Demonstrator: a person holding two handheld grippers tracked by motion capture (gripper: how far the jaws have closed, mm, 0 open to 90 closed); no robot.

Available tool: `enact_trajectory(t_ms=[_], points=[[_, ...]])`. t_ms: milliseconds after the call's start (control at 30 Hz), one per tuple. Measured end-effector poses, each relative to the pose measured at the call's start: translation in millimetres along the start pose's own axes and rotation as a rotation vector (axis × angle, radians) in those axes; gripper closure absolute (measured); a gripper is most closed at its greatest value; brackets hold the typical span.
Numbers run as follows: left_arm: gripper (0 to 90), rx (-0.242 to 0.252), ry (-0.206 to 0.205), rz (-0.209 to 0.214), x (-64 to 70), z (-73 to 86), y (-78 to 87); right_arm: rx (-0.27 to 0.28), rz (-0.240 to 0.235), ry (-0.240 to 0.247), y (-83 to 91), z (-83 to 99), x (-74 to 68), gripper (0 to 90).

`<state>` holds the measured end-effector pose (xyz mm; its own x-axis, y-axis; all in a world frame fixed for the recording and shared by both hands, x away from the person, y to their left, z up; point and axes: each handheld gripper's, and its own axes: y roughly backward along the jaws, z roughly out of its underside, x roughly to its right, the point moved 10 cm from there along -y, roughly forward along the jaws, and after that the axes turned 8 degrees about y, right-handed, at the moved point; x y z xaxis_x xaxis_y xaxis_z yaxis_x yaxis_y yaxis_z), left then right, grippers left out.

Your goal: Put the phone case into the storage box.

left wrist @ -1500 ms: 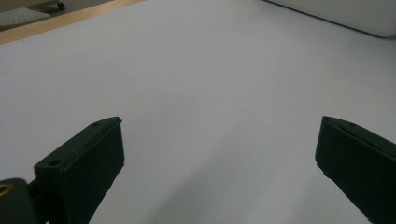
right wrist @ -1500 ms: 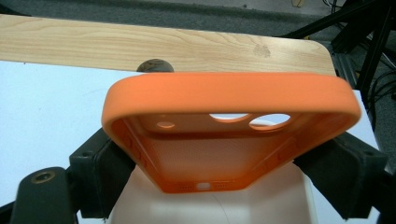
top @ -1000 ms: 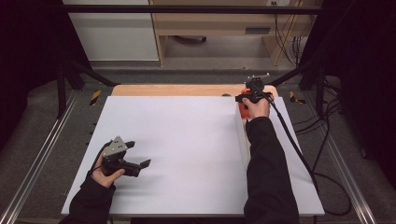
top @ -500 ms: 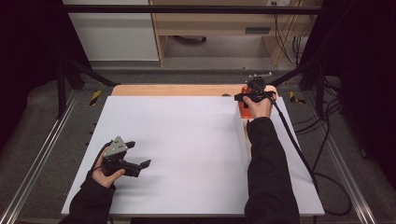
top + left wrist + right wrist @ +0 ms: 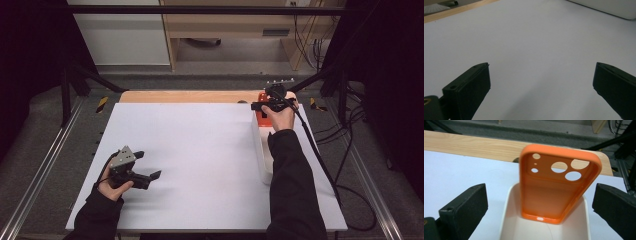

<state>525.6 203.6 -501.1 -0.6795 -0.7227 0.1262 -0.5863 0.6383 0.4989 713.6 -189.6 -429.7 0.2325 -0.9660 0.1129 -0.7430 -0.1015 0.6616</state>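
In my right gripper view, the orange phone case stands tilted in the far end of a white tray, its lower edge down inside and its open inner face toward me. The case is soft-looking, with rounded corners. Near its top there are three large round camera cut-outs and three smaller holes; a slot is cut in the bottom edge. I can read no brand, label or writing on it. My right gripper has its jaws spread wide, one on each side of the case; contact appears absent, though I cannot be certain. In the high view, the tray lies along the right side of the white table. My left gripper rests near the front left corner, jaws wide with nothing between them.
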Motion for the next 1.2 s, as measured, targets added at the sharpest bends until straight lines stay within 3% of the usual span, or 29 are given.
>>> enact_trajectory(t_ms=[333,633,900,1200], points=[[0.8,-0.005,-0.002,0.002,1.3,0.5,-0.6,0.113,-0.113,0.051,46.2,-0.9,-20.0,0.6],[0.4,-0.004,0.002,0.007,2.7,0.3,-0.5,0.232,-0.269,0.168,88.9,8.6,-51.0,1.5],[0.4,0.002,0.002,0.009,3.7,-0.9,0.4,0.326,-0.369,0.213,123.9,28.2,-61.2,1.3],[0.4,0.017,-0.007,0.017,6.5,-3.1,1.8,0.384,-0.465,0.257,142.6,63.7,-68.6,0.4]])
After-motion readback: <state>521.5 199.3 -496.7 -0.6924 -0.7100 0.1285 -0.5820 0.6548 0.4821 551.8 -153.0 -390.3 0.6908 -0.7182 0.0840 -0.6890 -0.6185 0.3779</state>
